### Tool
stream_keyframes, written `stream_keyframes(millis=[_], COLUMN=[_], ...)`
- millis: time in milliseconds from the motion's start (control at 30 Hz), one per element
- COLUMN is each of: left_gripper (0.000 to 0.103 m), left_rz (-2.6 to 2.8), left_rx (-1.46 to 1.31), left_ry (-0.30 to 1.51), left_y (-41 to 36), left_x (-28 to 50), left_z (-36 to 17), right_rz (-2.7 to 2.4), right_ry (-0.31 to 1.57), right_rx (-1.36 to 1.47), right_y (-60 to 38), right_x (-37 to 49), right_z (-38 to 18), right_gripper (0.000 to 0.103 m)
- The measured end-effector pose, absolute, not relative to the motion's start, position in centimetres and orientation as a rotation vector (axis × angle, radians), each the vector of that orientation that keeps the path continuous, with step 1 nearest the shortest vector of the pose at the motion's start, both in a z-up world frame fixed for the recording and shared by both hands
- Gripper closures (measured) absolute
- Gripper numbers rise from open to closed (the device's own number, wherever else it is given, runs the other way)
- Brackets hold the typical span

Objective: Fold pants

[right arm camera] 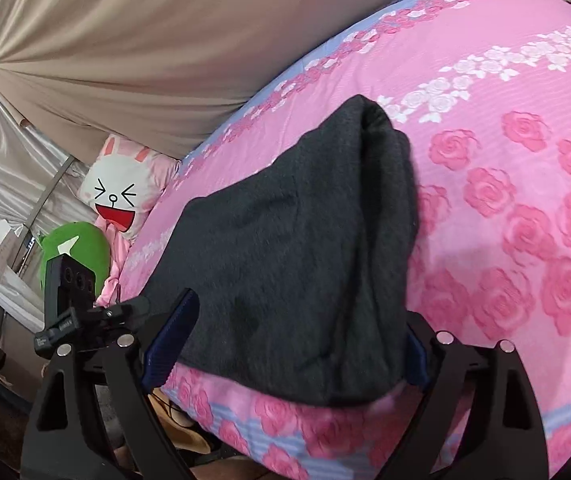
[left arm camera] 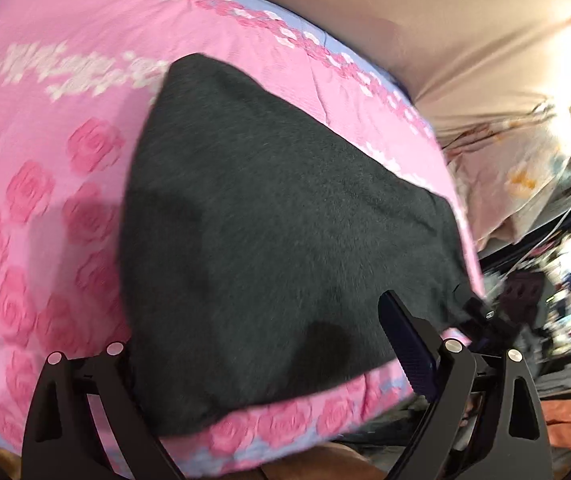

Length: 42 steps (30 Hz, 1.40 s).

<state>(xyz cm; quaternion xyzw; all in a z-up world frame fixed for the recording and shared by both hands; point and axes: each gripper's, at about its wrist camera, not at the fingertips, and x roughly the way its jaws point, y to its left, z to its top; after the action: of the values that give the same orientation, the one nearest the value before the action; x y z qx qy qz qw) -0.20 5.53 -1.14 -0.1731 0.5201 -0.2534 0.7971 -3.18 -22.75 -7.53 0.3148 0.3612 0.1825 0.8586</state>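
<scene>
Broadly, a pink rose-print bedspread [right arm camera: 525,92] carries the dark pants [right arm camera: 297,248], already folded into a compact stack near its front edge. They look soft, thick and limp, best pinched at a folded edge. Left gripper [left arm camera: 257,344] and right gripper [right arm camera: 297,344] both gape wide, holding nothing.

Left gripper [left arm camera: 259,346] – jaws wide, angled downward; right gripper [right arm camera: 293,344] – jaws wide, nothing gripped.

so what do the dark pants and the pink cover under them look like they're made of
Dark pants: seemingly a soft fleece or brushed knit, matte charcoal with a fuzzy nap and no sheen. Pink cover: likely printed woven cotton or polyester, smooth, with fine ribbed lines and flat rose prints.
</scene>
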Motion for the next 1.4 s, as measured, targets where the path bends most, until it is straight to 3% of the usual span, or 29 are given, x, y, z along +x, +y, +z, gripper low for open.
stream_keyframes(millis=[67, 100, 133, 200, 300, 467, 867, 1400], left_gripper=[0.012, 0.013, 0.015, 0.037, 0.057, 0.076, 0.082, 0.082], left_rz=[-0.491, -0.459, -0.437, -0.356, -0.306, -0.267, -0.288, -0.311], left_rx=[-0.28, -0.234, -0.204, -0.094, -0.038, -0.013, 0.014, 0.082], left_ry=[1.105, 1.097, 1.088, 1.053, 1.032, 1.018, 0.93, 0.698], left_y=[3.7, 2.8, 2.4, 1.4, 1.8, 2.2, 1.6, -0.2], left_x=[0.2, 0.3, 0.2, -0.5, -1.0, -0.9, -3.2, -6.0], left_z=[-0.9, -0.8, -0.7, -0.1, 0.0, 0.2, 3.9, 12.5], right_rz=[0.372, 0.343, 0.32, 0.297, 0.27, 0.243, 0.247, 0.281], right_ry=[0.759, 0.766, 0.767, 0.764, 0.778, 0.773, 0.698, 0.46], right_rx=[0.663, 0.643, 0.626, 0.613, 0.573, 0.551, 0.479, 0.374], right_y=[-22.4, -22.2, -22.1, -22.1, -21.9, -21.8, -20.9, -20.5], right_x=[-2.4, -2.0, -1.9, -2.3, -2.9, -2.7, -4.5, -7.1], right_z=[-7.7, -7.8, -7.8, -7.5, -7.7, -8.0, -5.2, 3.1], right_gripper=[0.031, 0.052, 0.062, 0.064, 0.065, 0.064, 0.066, 0.067])
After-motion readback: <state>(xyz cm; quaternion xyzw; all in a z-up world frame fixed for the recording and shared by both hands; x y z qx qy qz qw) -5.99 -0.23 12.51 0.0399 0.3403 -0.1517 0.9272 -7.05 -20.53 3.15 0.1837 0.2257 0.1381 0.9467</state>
